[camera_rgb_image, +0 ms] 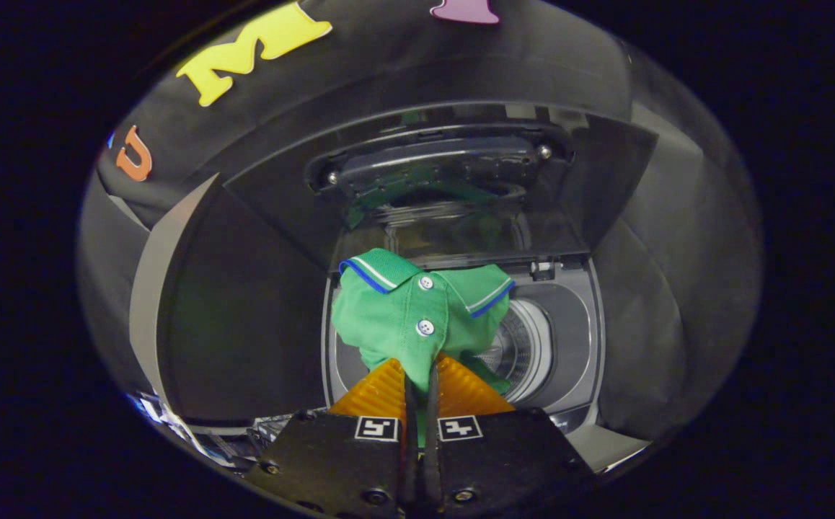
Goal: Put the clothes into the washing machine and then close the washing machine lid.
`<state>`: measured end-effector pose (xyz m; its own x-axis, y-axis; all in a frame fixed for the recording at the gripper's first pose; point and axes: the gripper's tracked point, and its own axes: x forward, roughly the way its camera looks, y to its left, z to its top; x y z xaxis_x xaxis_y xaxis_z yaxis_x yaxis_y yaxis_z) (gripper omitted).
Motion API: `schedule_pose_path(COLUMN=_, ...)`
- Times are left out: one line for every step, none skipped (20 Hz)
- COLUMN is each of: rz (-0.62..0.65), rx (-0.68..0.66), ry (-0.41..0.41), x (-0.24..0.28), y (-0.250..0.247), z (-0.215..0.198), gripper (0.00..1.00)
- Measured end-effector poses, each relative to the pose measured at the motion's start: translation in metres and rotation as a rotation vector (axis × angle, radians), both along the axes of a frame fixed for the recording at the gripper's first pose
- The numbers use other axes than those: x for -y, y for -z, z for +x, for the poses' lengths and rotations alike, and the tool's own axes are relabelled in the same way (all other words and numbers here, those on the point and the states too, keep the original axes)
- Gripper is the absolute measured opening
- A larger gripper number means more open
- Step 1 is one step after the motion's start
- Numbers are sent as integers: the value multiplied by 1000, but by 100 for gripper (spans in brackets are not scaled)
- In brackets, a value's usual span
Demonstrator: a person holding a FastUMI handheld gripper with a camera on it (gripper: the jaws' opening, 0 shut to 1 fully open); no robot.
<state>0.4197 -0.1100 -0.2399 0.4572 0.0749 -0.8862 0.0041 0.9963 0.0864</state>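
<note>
A green polo shirt [403, 317] with a blue-and-white striped collar and white buttons hangs bunched just ahead of my fingers. My gripper [417, 378] is shut on the green shirt, its cloth pinched between both fingers. The shirt hangs over the open top of the washing machine [576, 339]. The metal drum [522, 349] shows below and to the right of the shirt. The machine's lid [446, 180] stands raised beyond the opening, its glass reflecting the green cloth.
Black cloth walls [244, 324] close in on the left, right and behind the machine. A pale panel edge [147, 288] runs along the left wall. The machine's grey front rim [605, 443] lies beside my right finger.
</note>
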Motion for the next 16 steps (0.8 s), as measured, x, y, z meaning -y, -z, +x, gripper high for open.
schedule_pose_path(rz=6, rx=0, ry=3, x=0, y=5, z=2, gripper=7)
schedule_pose_path(rz=11, rx=0, ry=7, x=-1, y=10, z=3, gripper=7)
schedule_pose_path(rz=12, rx=2, ry=6, x=0, y=16, z=5, gripper=7)
schedule_pose_path(rz=9, rx=5, ry=6, x=0, y=20, z=8, gripper=7)
schedule_pose_path(rz=4, rx=9, ry=2, x=1, y=26, z=9, gripper=7)
schedule_pose_path(rz=-3, rx=10, ry=1, x=2, y=32, z=11, gripper=7)
schedule_pose_path(rz=-8, rx=10, ry=-1, x=4, y=39, z=12, gripper=7)
schedule_pose_path(rz=-16, rx=6, ry=2, x=6, y=47, z=14, gripper=7)
schedule_pose_path(rz=-20, rx=0, ry=8, x=8, y=56, z=17, gripper=7)
schedule_pose_path(rz=-24, rx=-8, ry=16, x=10, y=63, z=18, gripper=7)
schedule_pose_path(rz=-27, rx=-18, ry=27, x=12, y=72, z=18, gripper=8)
schedule_pose_path(rz=-30, rx=-26, ry=36, x=15, y=78, z=19, gripper=8)
schedule_pose_path(rz=-38, rx=-41, ry=42, x=17, y=86, z=18, gripper=9)
schedule_pose_path(rz=-46, rx=-52, ry=48, x=21, y=91, z=19, gripper=10)
schedule_pose_path(rz=-52, rx=-70, ry=60, x=24, y=98, z=18, gripper=11)
schedule_pose_path(rz=-37, rx=-83, ry=68, x=24, y=103, z=17, gripper=11)
